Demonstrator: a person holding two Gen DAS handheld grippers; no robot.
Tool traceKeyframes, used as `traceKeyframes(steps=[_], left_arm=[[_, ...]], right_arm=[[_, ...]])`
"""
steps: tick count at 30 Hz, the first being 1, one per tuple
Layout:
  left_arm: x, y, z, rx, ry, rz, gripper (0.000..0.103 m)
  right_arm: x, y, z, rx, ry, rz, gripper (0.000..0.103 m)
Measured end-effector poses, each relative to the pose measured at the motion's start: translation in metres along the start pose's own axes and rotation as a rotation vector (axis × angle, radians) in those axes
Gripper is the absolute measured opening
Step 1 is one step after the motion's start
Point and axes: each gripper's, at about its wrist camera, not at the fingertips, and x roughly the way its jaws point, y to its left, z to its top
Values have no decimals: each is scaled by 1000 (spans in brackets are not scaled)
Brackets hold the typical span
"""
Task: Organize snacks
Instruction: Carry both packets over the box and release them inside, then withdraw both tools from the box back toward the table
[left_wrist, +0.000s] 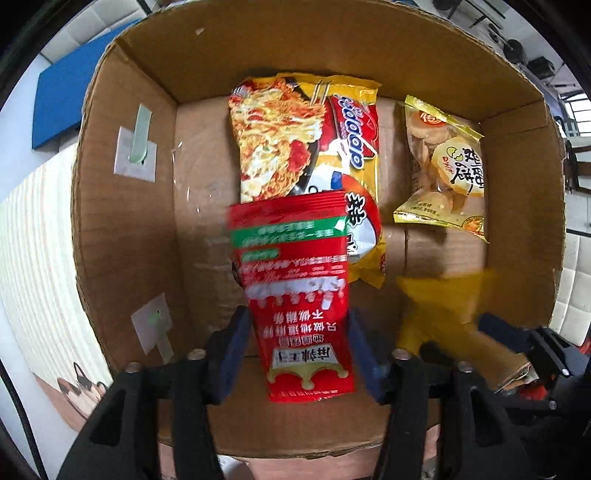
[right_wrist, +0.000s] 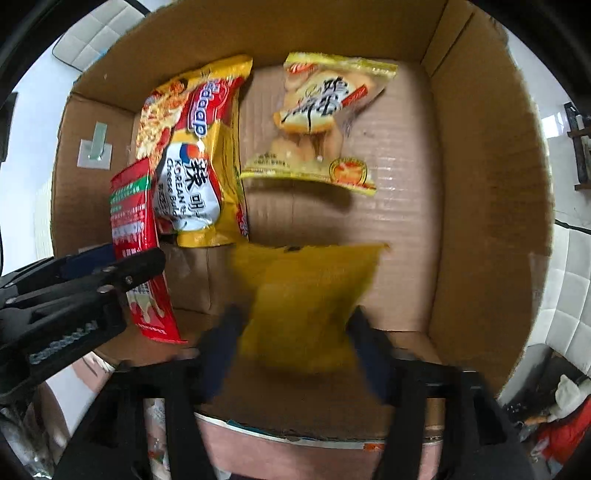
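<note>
My left gripper (left_wrist: 297, 317) points down into an open cardboard box (left_wrist: 129, 221). A red snack packet (left_wrist: 295, 258) hangs blurred between its blue pads, which stand just off the packet's edges, so the gripper is open. My right gripper (right_wrist: 294, 312) is open too, with a blurred plain yellow packet (right_wrist: 306, 295) loose between its spread fingers, just above the box floor (right_wrist: 399, 221). Flat on the floor lie a yellow-and-red noodle packet (left_wrist: 306, 140) and a yellow biscuit packet (left_wrist: 443, 162). In the right wrist view the red packet (right_wrist: 133, 221) overlaps the noodle packet (right_wrist: 195, 155).
The box walls (right_wrist: 480, 184) rise on all sides. White stickers with green tape (left_wrist: 136, 147) sit on the left wall. Outside the box lie a blue board (left_wrist: 62, 99), a white ribbed surface (left_wrist: 29, 258) and white quilted padding (right_wrist: 569, 295).
</note>
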Motion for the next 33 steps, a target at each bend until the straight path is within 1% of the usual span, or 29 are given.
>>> traceKeyframes(steps=[1,3,4,5,8,9,10,14,16,19,23,28,33], left_arm=[[0,2,-1,-4,2,-4,63],[-2,4,-3,-7,-6,15,71],[-3,6,-4,-10,-8,14,79],[-5,6,-4,-14,-12,5,83],[-14,14,-7,-17,-37,3,85],[-17,16,-10,-17,-45,4,87],[-20,17,-12,-17,-56,5,92],[-34,20,-24,-25,-88,-8,92],[-43,21,-34,-34,-126,-5,92],[-62,18,-49,-40,-202,25,92],[-79,15,-70,-46,-287,45,92],[-99,3,-95,-34,-370,56,92],[-115,-12,-123,-20,-445,79,92]], right_arm=[[0,1,0,-8,-1,-10,90],[-1,2,0,-19,-11,-44,90],[-2,2,0,-17,-17,-50,90],[-4,2,-1,-17,-22,-51,91],[-10,2,-1,-14,-46,-73,93],[-12,1,-2,-14,-54,-79,93],[-14,-1,-2,-11,-60,-86,94],[-25,-3,-6,-7,-109,-101,94],[-34,-3,-13,-15,-144,-110,94],[-49,-3,-18,-17,-200,-121,94],[-70,-2,-38,-24,-271,-121,94],[-84,4,-62,-37,-341,-137,94],[-103,5,-95,-41,-413,-138,94]])
